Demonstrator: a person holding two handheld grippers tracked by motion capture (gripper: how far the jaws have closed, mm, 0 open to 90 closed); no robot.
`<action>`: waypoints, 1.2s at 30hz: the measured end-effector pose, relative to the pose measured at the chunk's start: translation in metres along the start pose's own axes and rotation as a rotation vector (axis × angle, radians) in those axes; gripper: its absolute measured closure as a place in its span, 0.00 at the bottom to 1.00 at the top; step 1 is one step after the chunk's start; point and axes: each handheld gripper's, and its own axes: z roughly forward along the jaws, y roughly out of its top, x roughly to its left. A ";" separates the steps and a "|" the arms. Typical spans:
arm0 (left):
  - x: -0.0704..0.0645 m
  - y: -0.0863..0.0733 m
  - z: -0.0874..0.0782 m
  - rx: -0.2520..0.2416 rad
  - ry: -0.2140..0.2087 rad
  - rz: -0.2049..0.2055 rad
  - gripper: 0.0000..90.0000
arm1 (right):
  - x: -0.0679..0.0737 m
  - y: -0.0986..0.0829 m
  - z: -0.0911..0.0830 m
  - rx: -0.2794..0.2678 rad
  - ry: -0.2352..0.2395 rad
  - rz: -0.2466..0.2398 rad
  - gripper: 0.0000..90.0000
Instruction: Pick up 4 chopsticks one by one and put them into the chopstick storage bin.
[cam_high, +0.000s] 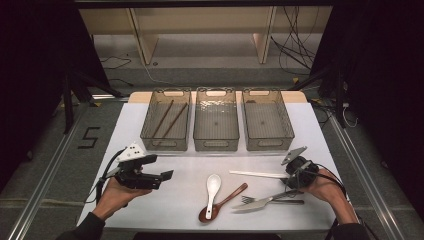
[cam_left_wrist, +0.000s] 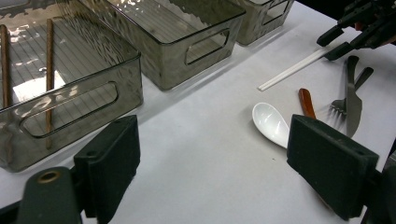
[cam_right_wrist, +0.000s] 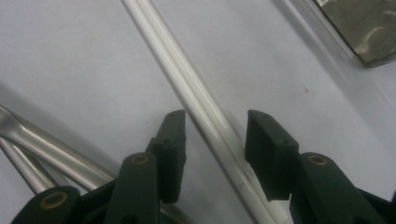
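A pair of white chopsticks (cam_high: 257, 174) (cam_right_wrist: 187, 74) (cam_left_wrist: 293, 70) lies on the white table. My right gripper (cam_high: 291, 176) (cam_right_wrist: 214, 144) is open with its jaws on either side of their right end, not closed on them. A white spoon (cam_high: 213, 186) (cam_left_wrist: 271, 123) and a brown wooden spoon (cam_high: 222, 202) (cam_left_wrist: 307, 102) lie crossed at the front middle. A metal fork (cam_high: 260, 199) (cam_left_wrist: 343, 105) and knife (cam_high: 260, 202) (cam_left_wrist: 353, 100) lie beside my right hand. My left gripper (cam_high: 167, 176) (cam_left_wrist: 224, 168) is open over bare table, empty, at the front left.
Three clear grey bins stand in a row at the back: the left bin (cam_high: 166, 142) (cam_left_wrist: 70, 100) holds two brown chopsticks (cam_high: 167, 120) (cam_left_wrist: 49, 70), the middle bin (cam_high: 215, 142) (cam_left_wrist: 196, 51) and right bin (cam_high: 268, 141) (cam_left_wrist: 266, 14) look empty. Metal handles (cam_right_wrist: 42, 140) lie left of the right jaws.
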 end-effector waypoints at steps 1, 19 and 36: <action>0.000 0.000 0.000 0.000 -0.001 -0.001 0.19 | 0.001 0.000 0.000 0.002 0.002 0.002 0.66; 0.000 0.000 0.001 0.002 -0.005 -0.001 0.19 | 0.009 0.005 -0.002 0.059 0.008 -0.085 0.73; -0.001 0.000 0.001 0.005 -0.003 0.003 0.19 | 0.015 0.007 -0.006 0.075 0.034 -0.139 0.79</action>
